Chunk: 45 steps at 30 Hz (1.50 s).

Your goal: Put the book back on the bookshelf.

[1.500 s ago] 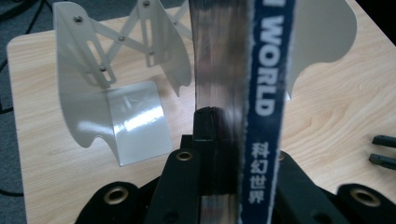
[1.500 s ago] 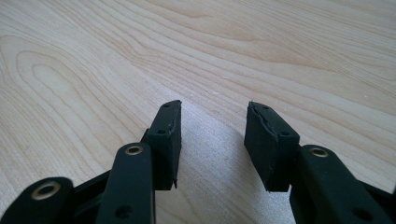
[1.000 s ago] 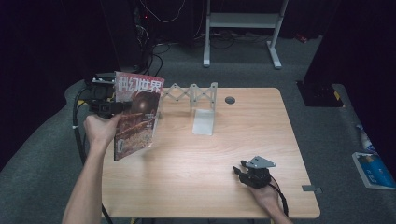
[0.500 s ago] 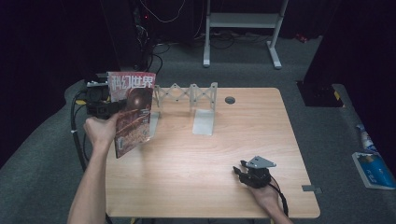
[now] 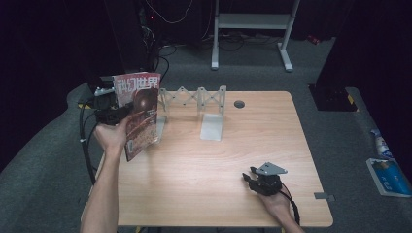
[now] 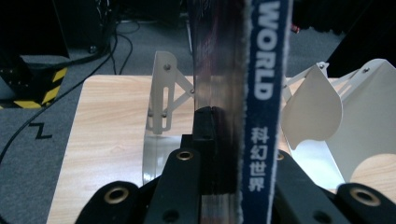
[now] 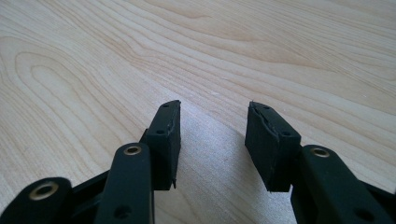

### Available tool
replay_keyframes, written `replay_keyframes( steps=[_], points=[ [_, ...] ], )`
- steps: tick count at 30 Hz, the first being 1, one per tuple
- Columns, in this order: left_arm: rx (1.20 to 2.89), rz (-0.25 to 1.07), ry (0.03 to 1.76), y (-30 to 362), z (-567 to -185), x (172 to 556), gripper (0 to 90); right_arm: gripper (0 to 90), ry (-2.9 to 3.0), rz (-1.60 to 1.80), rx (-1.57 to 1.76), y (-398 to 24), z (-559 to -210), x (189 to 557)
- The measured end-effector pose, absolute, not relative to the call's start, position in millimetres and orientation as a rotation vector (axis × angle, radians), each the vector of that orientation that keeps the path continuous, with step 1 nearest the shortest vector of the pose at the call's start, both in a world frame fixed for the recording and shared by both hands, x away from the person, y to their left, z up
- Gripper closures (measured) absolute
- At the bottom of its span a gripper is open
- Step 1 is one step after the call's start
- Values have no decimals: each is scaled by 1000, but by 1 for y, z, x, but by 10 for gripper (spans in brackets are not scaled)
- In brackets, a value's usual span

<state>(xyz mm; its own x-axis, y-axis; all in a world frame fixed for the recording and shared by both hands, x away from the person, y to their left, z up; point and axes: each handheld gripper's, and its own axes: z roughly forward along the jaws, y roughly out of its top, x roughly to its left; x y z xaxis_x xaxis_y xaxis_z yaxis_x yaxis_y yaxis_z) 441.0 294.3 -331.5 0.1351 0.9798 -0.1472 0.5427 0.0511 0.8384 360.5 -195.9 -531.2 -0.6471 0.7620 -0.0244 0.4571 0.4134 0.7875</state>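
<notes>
Above the table's far left corner, the left gripper (image 5: 112,114) clamps a magazine (image 5: 141,112) upright by its spine, just beside the white folding rack (image 5: 194,99); its red cover bears Chinese title characters. Near the front edge, the right gripper (image 5: 253,178) rests unclenched.

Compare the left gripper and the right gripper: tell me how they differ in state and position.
The left gripper is clamped shut on the magazine, while the right gripper has its jaws apart with nothing between them. The left gripper is raised at the table's far left corner beside the expanding rack; the right gripper sits low on the bare wood near the front edge. Both have black jaws and are hand-held.
</notes>
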Motion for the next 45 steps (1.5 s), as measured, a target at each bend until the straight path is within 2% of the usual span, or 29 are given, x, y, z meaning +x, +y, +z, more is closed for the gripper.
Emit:
replay_keyframes(
  steps=[33, 45],
  points=[
    [1429, 767, 1468, 275, -370, 463, 836, 553, 2290, 1103, 1046, -196, -531, 360],
    [1475, 750, 1457, 273, -376, 467, 830, 553, 2289, 1103, 1047, -196, -531, 360]
  ],
)
